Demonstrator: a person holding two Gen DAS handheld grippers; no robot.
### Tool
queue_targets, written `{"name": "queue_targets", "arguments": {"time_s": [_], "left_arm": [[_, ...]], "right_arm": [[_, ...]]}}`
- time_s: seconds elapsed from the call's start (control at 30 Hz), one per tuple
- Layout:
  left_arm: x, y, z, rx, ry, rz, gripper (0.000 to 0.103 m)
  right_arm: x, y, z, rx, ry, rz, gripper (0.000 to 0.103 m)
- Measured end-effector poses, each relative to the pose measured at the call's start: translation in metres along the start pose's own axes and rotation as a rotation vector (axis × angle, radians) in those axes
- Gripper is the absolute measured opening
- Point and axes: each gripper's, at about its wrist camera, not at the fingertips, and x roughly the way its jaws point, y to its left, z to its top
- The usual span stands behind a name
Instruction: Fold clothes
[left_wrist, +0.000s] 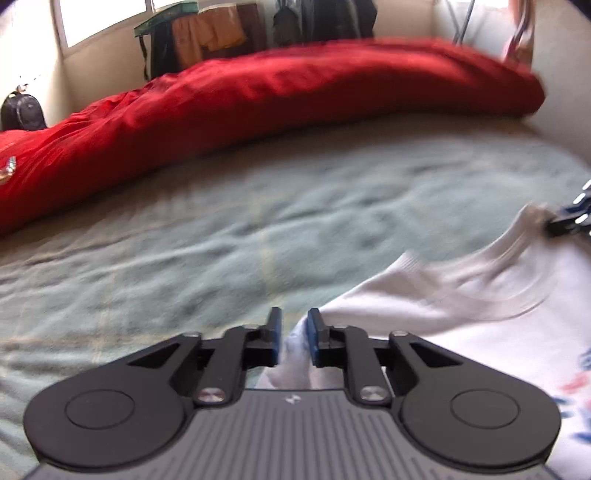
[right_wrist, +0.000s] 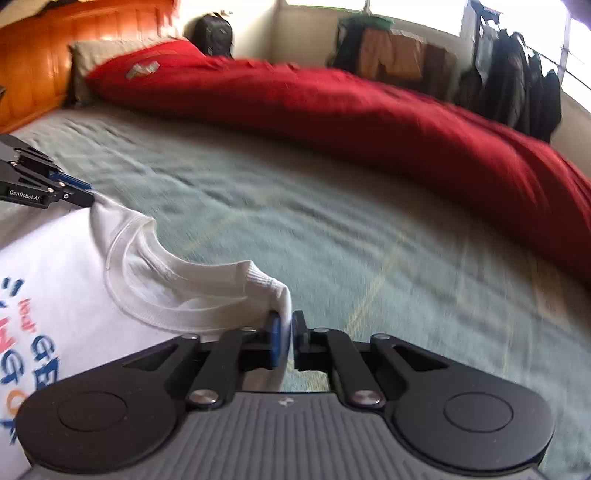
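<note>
Both pinching the shirt shoulders: right gripper clamped on cloth, left gripper looser, collar stretched between.

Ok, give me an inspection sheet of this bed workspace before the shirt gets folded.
Surface: wrinkled grey-green bedspread, blurred.
Job's things: white cotton T-shirt with blue and red lettering, print up, collar raised.
Clutter: long red quilt bunched along the far side.
Grippers: left claw and right claw each pinch a shoulder beside the collar.
Cables: nothing seen.
Surroundings: orange wooden headboard, black backpack, hanging clothes by bright windows.
</note>
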Motion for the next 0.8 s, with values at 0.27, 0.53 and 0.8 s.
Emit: {"name": "queue_targets", "arguments": {"time_s": [0.27,0.53,0.8], "left_arm": [[-0.043,0.018,-0.014,-0.063,-0.001,-0.014,0.035],[-0.115,0.016,-0.053,-0.176,0.033,-0.1,0.042],[-0.183,-0.003,-0.11,-0.266,0.018,-0.131,0.048]], "right_arm": [[-0.036,-0.008,-0.012,0.084,-0.006,-0.032,0.035],[-0.108,0.017,-0.044,0.175,-0.011,0.02,0.047],[-0.165,0.073,-0.097,0.228,0.017,0.042,0.053]]}}
